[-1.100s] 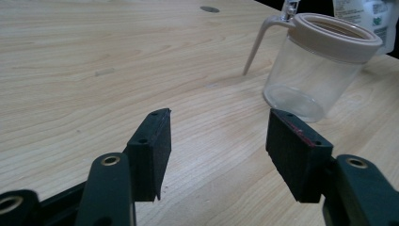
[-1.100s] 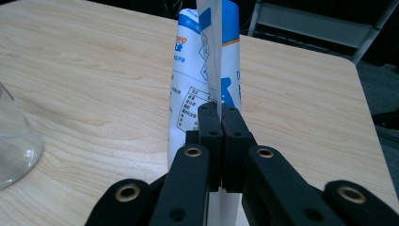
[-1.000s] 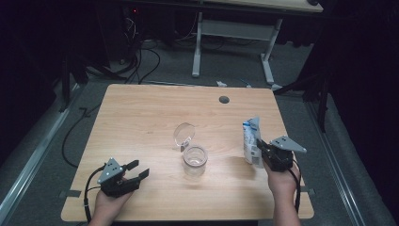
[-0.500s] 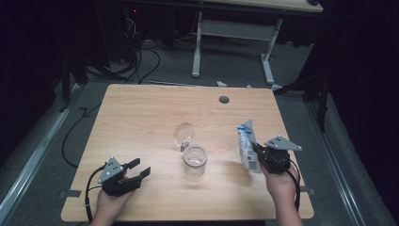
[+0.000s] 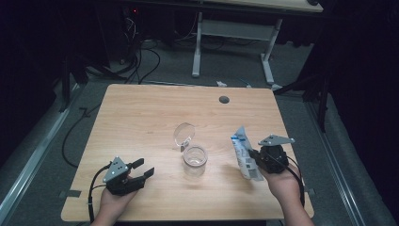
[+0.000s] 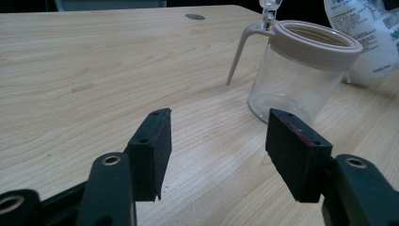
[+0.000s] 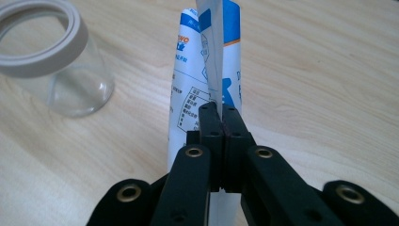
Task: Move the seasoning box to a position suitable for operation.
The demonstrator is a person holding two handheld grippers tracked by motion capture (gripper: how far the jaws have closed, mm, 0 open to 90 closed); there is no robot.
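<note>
A clear jar (image 5: 195, 157) with a beige rim stands at the table's middle, its hinged lid (image 5: 183, 133) flipped up behind it. To its right, a white and blue pouch (image 5: 244, 153) stands upright, with my right gripper (image 5: 256, 159) shut on its edge. In the right gripper view the jaws (image 7: 220, 110) pinch the pouch's seam (image 7: 207, 61), and the jar (image 7: 51, 61) sits to the left. My left gripper (image 5: 141, 170) rests near the front left of the table, open and holding nothing. Its view looks past the open jaws (image 6: 216, 150) to the jar (image 6: 301, 75) and the pouch (image 6: 367, 33).
A round cable hole (image 5: 224, 99) sits near the far edge of the wooden table (image 5: 141, 113). Beyond the table, cables lie on the dark floor and the white legs of another table (image 5: 197, 47) stand there.
My right gripper and the pouch have shifted slightly left, toward the jar and the near edge. The left gripper has stayed put.
</note>
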